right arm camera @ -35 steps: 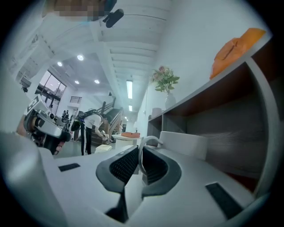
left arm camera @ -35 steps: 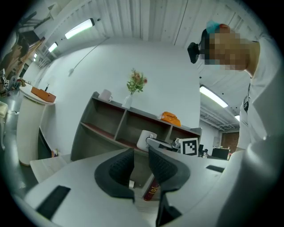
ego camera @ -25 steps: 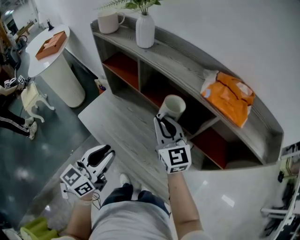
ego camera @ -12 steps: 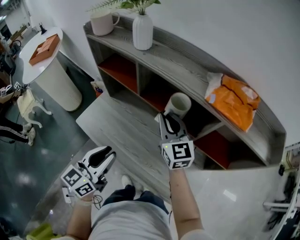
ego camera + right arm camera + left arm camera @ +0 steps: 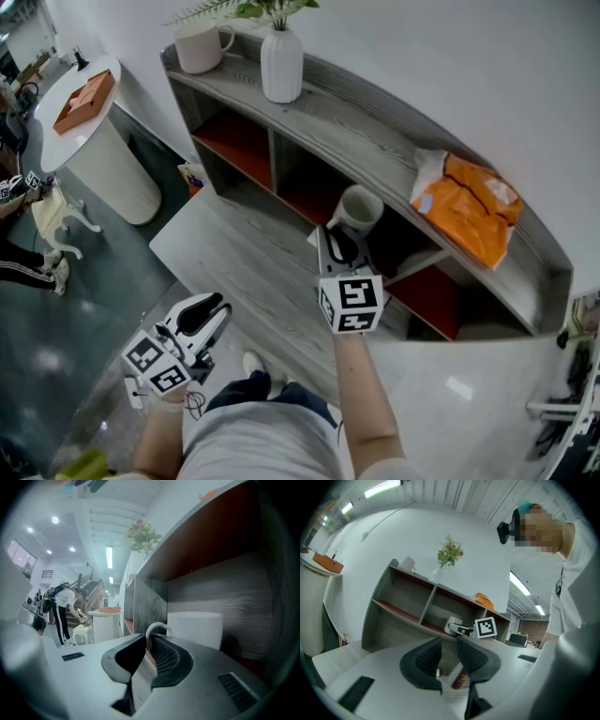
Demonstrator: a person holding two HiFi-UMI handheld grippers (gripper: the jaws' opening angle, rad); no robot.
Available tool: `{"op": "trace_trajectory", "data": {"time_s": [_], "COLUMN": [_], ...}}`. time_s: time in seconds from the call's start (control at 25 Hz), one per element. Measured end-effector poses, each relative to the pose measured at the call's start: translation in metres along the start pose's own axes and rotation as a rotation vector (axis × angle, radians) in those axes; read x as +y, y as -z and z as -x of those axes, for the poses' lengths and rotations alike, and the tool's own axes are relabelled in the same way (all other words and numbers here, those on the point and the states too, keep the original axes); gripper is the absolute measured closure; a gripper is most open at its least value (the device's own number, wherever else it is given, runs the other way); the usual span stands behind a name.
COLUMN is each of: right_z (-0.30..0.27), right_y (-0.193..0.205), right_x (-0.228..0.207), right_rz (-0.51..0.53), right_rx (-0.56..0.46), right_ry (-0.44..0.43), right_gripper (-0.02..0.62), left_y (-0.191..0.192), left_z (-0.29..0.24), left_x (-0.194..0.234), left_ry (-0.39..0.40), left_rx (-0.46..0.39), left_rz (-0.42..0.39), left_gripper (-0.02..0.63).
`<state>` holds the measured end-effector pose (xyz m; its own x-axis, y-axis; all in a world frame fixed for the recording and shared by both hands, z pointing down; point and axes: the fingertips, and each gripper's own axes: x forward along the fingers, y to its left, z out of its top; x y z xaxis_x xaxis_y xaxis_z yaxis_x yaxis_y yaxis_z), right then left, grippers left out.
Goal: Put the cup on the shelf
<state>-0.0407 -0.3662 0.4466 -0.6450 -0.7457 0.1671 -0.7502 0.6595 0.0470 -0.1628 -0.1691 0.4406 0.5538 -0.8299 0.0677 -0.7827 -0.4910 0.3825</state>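
Observation:
A white cup [image 5: 359, 208] hangs at the mouth of the grey shelf's [image 5: 375, 141] middle compartment, just under the top board. My right gripper [image 5: 339, 246] is shut on its thin handle [image 5: 152, 630]. In the right gripper view the cup body [image 5: 194, 627] stands upright in front of the compartment's wooden back wall, and the right gripper [image 5: 149, 644] pinches the handle loop. My left gripper [image 5: 202, 314] hangs low at the left, away from the shelf, its jaws a little apart with nothing between them. The left gripper view shows the left gripper [image 5: 449, 656] and, beyond it, the cup [image 5: 452, 622].
On the shelf's top board stand another white cup [image 5: 199, 45], a white vase with a plant [image 5: 281, 64] and an orange bag [image 5: 466, 202]. A round white table [image 5: 112, 141] with an orange box [image 5: 80, 89] stands at the left. A person's legs [image 5: 23, 262] show at the far left.
My right gripper has carried the cup a little farther in toward the shelf's middle compartment. The left gripper has stayed where it was.

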Motion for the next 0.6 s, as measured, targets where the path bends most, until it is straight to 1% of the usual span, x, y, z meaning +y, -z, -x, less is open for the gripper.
{"op": "trace_trajectory", "data": {"time_s": [0.16,0.32,0.4,0.48,0.52,0.6], "right_z": [-0.0024,-0.0030,-0.0039,-0.0055,-0.0058,-0.0045], "right_y": [-0.0001,-0.0006,-0.0004,0.0007,0.0012,0.0017], "right_x": [-0.0031,-0.0067,-0.0073,-0.0062,-0.0060,-0.0077], "right_rz": [-0.025,-0.073,-0.091,-0.098,-0.101,-0.111], "right_rx": [0.009,0.014,0.020,0.027,0.028,0.023], "right_ry": [0.025,0.042,0.050,0.053,0.055,0.062], "right_gripper": [0.557,0.554,0.528,0.471,0.457,0.453], "left_y": [-0.0009,0.0005,0.0013,0.0009,0.0006,0.0002], "left_z": [-0.0011,-0.0014,-0.0012,-0.0009,-0.0008,-0.0006], "left_x": [0.0015,0.0007,0.0000,-0.0005,-0.0006,-0.0013], "left_ry": [-0.004,-0.005,-0.005,-0.007,-0.008,-0.009], "left_rx": [-0.004,-0.005,-0.003,-0.006,-0.007,-0.010], "left_rz": [0.003,0.012,0.014,0.013,0.013,0.012], "left_gripper": [0.497,0.497,0.497,0.497,0.497,0.497]}}
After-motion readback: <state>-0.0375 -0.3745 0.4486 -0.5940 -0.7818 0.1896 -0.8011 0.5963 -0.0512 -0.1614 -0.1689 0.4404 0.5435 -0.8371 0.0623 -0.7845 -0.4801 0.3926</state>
